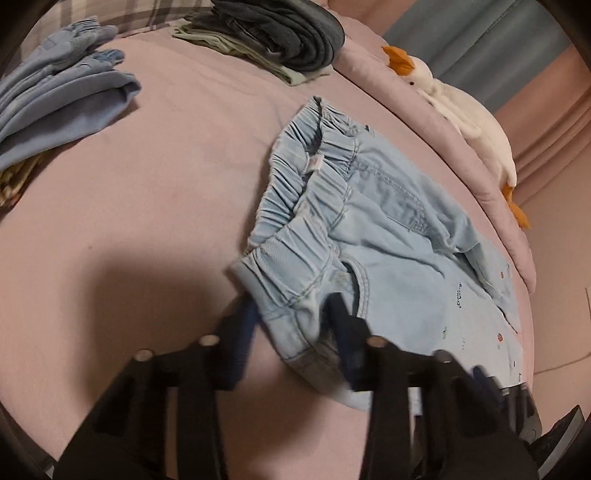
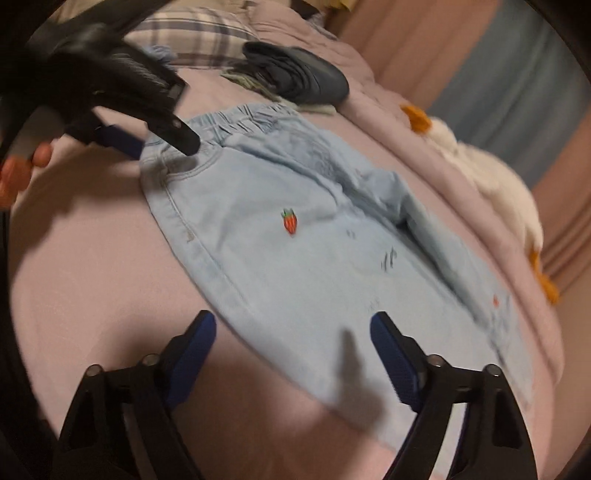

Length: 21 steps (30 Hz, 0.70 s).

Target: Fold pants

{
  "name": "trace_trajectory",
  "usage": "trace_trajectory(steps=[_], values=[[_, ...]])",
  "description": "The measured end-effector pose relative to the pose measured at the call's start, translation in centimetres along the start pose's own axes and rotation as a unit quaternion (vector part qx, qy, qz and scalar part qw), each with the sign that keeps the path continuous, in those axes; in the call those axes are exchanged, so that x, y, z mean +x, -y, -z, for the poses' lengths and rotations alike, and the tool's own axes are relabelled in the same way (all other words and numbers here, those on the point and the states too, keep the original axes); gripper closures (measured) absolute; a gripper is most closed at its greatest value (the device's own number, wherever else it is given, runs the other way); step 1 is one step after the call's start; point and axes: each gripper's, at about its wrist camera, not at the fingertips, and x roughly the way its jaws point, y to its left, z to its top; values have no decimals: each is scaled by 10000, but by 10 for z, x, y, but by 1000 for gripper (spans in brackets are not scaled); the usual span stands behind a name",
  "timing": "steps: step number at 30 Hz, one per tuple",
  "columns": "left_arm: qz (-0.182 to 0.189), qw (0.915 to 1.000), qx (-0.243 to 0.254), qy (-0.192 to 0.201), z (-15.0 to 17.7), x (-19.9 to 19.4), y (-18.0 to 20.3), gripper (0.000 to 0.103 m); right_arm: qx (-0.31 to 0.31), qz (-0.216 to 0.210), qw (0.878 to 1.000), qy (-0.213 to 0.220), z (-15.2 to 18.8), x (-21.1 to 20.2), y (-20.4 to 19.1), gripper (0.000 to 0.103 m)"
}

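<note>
Light-blue denim pants (image 2: 295, 236) lie flat on the pink bed sheet (image 1: 147, 192), elastic waistband (image 1: 295, 192) toward the pillows, legs running toward the right gripper. A small strawberry patch (image 2: 289, 220) faces up.

Left gripper (image 1: 291, 314): fingers spread, straddling the near waistband corner, one finger on either side of the cloth, not yet pinched. Judgement: positioned there to seize the waist corner as an anchor for the fold.

Right gripper (image 2: 293, 328): fingers wide apart, hovering just over the leg fabric, holding nothing. Judgement: staged to take the leg end.

Other folded clothes sit well apart: a dark stack (image 1: 280, 33), a blue pile (image 1: 62, 96). A plush goose (image 1: 465, 114) lies along the bed edge.
</note>
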Motion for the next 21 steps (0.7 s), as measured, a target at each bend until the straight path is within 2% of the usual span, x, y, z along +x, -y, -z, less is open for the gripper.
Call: trace_trajectory(steps=[1,2,3,4,7,9,12,15,17,19,21], values=[[57,10000,19,24,-2,-1,0,74,-108,75,9999,67,-2,1,-3,46],[44,9999,78,67,-2,-4,1,75,-222,72,9997,69,-4,2,-5,57],[38,9999,88,120,0,-8,2,76,-315,-31,9995,50,-7,2,-8,79],[40,9998,94,189,2,-12,-2,77,-385,-79,9992,41,-9,1,-14,84],[-8,9991,255,340,5,-25,-8,77,-739,44,9973,-16,-8,-9,-31,86],[-143,9984,353,429,7,-30,-12,77,-730,-37,9973,-56,-10,-18,-33,86],[-429,9969,557,357,7,-22,-14,72,-731,-130,9972,-105,-14,-24,-37,86],[-593,9954,686,315,7,-27,-13,67,-736,-263,9966,-276,-16,-12,-39,85],[-813,9898,1046,524,7,-40,-4,66,-549,-407,9973,-262,-18,-12,-33,81],[-898,9823,1422,824,5,-51,10,55,143,-1054,9941,-196,-21,-24,-6,75],[-784,9766,1755,960,2,-50,26,50,858,-1482,9852,-36,-21,-32,24,68]])
